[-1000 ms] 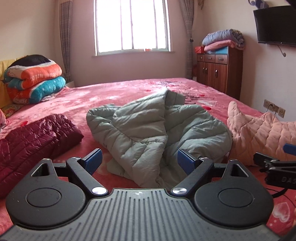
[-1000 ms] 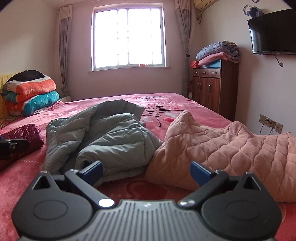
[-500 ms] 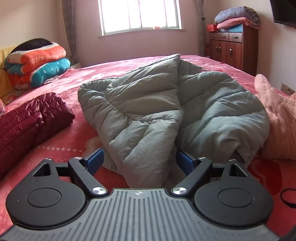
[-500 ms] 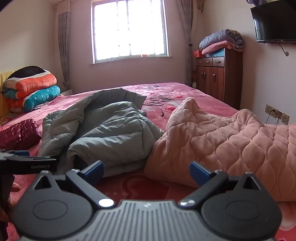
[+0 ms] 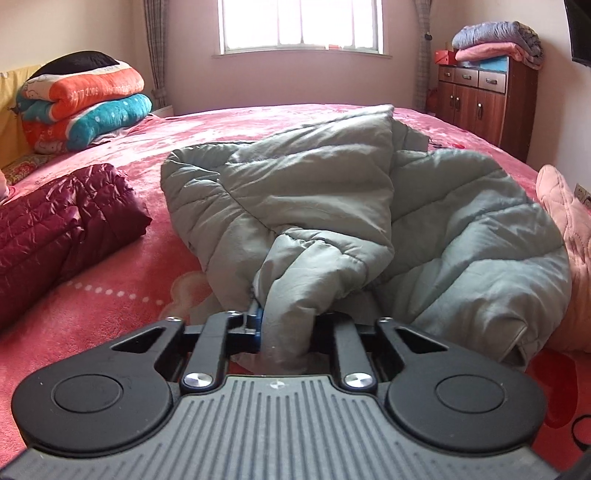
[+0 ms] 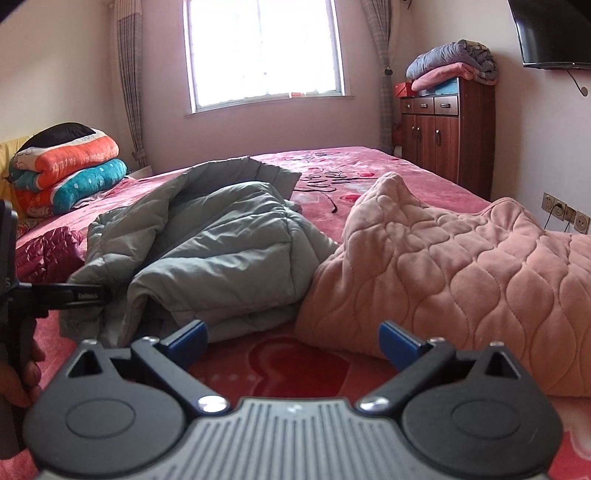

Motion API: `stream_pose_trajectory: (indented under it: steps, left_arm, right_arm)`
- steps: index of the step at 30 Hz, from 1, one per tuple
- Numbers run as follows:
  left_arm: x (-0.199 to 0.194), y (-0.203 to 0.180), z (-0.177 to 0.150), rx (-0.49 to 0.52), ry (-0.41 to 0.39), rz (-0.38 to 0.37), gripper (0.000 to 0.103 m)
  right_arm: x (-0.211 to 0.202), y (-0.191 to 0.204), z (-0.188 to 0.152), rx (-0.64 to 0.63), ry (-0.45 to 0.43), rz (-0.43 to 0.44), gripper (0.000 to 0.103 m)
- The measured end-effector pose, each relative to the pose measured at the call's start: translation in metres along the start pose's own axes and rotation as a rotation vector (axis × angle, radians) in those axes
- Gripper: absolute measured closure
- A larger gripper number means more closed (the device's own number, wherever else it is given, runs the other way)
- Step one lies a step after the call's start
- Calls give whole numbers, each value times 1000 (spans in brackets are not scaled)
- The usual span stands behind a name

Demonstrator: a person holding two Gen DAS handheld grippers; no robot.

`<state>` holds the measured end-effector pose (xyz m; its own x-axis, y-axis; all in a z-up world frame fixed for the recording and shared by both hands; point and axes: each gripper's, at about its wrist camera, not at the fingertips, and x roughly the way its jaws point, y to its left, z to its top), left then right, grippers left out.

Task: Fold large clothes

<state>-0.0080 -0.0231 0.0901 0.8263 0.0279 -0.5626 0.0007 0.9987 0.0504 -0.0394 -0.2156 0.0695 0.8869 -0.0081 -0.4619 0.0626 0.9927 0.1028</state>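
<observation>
Daylight floods a barred window (image 6: pixel 266 55) in the pale far wall, grey curtains (image 6: pixel 129 81) beside it. A brown wooden cabinet (image 6: pixel 447 136) stands right of the red-covered bed (image 6: pixel 388 166), beneath a wall-mounted television (image 6: pixel 554 33).

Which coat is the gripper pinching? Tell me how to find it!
Look at the big pink bed. In its middle lies the puffy grey-green coat, and the left gripper has just closed on a fold at its near edge. It sits between a shiny dark red jacket and a peach quilted one, and it is the only grey-green one.
</observation>
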Motion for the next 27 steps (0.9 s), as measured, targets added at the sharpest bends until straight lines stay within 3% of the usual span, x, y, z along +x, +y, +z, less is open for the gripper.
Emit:
stream_pose_trajectory:
  steps: [10,18,24,27]
  left_arm:
    - [-75,56,29,-113,-113,3,97]
    - [-154,96,22,-164,-184,7,97]
    - [-199,106,10,-192,-203,-2,98]
    - [-217,106,7,-203,-218,-5,98]
  right_arm:
    - [-4,6,-2,-23,-21,32,4]
    - [-17,26,-6,-72,-27,159,4]
    - [-36,60,-19,-211,-45,252,4]
    - [-43,78,-32,-349,-55,265,4]
